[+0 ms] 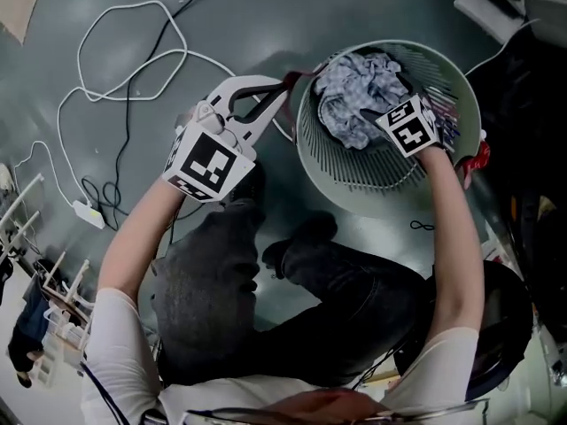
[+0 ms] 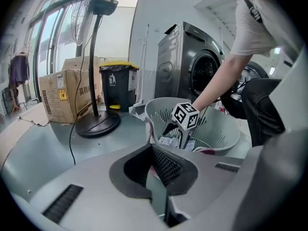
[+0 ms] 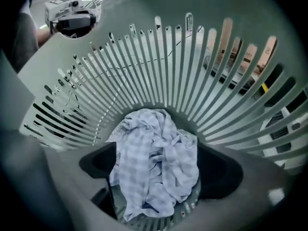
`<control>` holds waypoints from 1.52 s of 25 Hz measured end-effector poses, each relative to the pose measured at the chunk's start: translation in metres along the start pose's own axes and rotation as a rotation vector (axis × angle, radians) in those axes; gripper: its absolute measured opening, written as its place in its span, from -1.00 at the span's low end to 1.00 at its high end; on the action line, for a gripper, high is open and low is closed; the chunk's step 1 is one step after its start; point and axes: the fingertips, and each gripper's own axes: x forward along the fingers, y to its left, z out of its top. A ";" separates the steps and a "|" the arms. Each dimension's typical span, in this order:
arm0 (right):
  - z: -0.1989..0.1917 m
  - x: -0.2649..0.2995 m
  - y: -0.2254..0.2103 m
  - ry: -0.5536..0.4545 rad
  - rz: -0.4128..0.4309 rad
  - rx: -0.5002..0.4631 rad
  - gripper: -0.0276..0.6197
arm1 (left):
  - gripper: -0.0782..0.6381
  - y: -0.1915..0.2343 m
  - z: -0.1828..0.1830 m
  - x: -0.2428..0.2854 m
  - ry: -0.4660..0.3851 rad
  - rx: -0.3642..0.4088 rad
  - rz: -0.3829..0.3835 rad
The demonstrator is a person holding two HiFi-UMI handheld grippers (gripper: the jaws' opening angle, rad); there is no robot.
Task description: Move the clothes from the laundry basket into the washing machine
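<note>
— What are you seeing from your end?
— The washing machine [image 2: 192, 71] is standing just beyond the laundry basket [image 1: 354, 180]. A pale checked cloth [image 3: 159, 143] is lying crumpled on the basket's bottom.
— And the claws?
— I'm holding the right gripper [image 3: 160, 171] down inside the basket, jaws gaping wide on either side of the cloth (one fold is overlapping a pad), not squeezing it. The left gripper [image 2: 158, 172] is pinching the basket's rim.

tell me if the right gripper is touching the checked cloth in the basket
Cannot tell. In the right gripper view the checked cloth lies within the open right gripper, with neither a gap nor contact plain.
</note>
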 end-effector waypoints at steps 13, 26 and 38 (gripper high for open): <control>-0.031 0.075 -0.003 0.110 -0.078 -0.154 0.96 | -0.76 0.008 -0.026 0.007 -0.045 -0.025 0.056; -0.035 0.107 -0.013 0.133 -0.001 -0.138 0.96 | -0.76 0.012 -0.043 0.003 -0.035 -0.034 0.070; -0.027 0.111 0.019 0.165 0.067 -0.326 0.14 | -0.76 0.024 -0.049 -0.003 -0.021 -0.053 0.099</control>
